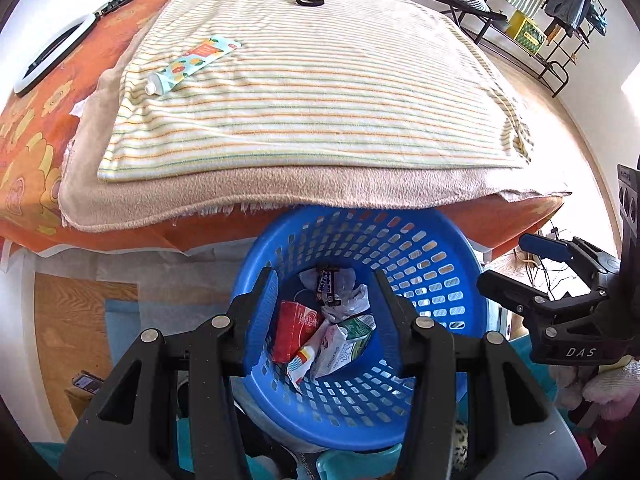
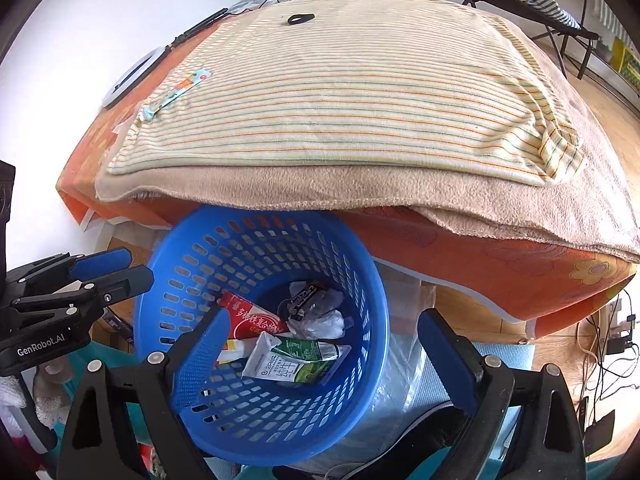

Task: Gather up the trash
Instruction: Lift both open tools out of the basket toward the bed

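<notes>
place: I am in a home bedroom | signs: bed [image 1: 32, 152] under striped towel [image 1: 320, 92], clothes rack [image 1: 560, 8], wood floor [image 2: 600, 92]

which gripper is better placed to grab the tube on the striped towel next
Left, probably. The tube lies on the towel's left part, on the left gripper side; the right gripper is also open and empty, but farther over.

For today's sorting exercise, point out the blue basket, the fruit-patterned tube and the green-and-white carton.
Blue basket [image 1: 460, 248]: left wrist view, on its far rim.
Fruit-patterned tube [image 1: 196, 62]: left wrist view, middle of its body, lying on the striped towel.
Green-and-white carton [image 2: 296, 364]: right wrist view, its printed face.
</notes>
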The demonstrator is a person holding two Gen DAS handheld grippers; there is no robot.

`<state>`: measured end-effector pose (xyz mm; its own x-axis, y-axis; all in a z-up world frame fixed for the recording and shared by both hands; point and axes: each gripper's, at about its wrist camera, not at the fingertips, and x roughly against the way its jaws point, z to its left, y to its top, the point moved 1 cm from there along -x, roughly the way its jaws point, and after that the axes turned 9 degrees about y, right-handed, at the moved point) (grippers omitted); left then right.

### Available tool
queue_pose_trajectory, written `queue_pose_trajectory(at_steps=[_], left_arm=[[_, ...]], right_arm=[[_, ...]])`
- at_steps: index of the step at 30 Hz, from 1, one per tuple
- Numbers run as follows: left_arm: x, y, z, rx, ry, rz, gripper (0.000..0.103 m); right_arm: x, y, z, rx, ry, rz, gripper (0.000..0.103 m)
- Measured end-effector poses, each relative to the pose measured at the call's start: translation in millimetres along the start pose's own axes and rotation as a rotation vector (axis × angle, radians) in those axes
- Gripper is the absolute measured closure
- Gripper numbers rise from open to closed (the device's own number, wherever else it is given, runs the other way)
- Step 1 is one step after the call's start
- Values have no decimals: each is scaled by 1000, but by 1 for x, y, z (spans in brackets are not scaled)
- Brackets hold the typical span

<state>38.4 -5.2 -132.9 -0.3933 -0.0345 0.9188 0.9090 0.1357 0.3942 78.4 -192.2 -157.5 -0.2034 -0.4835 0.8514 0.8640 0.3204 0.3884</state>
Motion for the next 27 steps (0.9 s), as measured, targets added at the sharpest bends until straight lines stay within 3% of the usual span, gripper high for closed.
queue_pose_trajectory(at_steps=[6, 10, 20, 27], left_arm=[[9, 31, 19, 6, 19, -42, 55], [10, 55, 33, 2, 11, -52, 42], [-1, 122, 75, 24, 47, -78, 42], [-33, 154, 98, 42, 59, -40, 40]], right_arm=[[11, 11, 4, 36, -31, -45, 7], [18, 23, 2, 34, -65, -55, 7], [27, 61, -4, 44, -72, -81, 7], [25, 101, 1, 79, -79, -102, 7]])
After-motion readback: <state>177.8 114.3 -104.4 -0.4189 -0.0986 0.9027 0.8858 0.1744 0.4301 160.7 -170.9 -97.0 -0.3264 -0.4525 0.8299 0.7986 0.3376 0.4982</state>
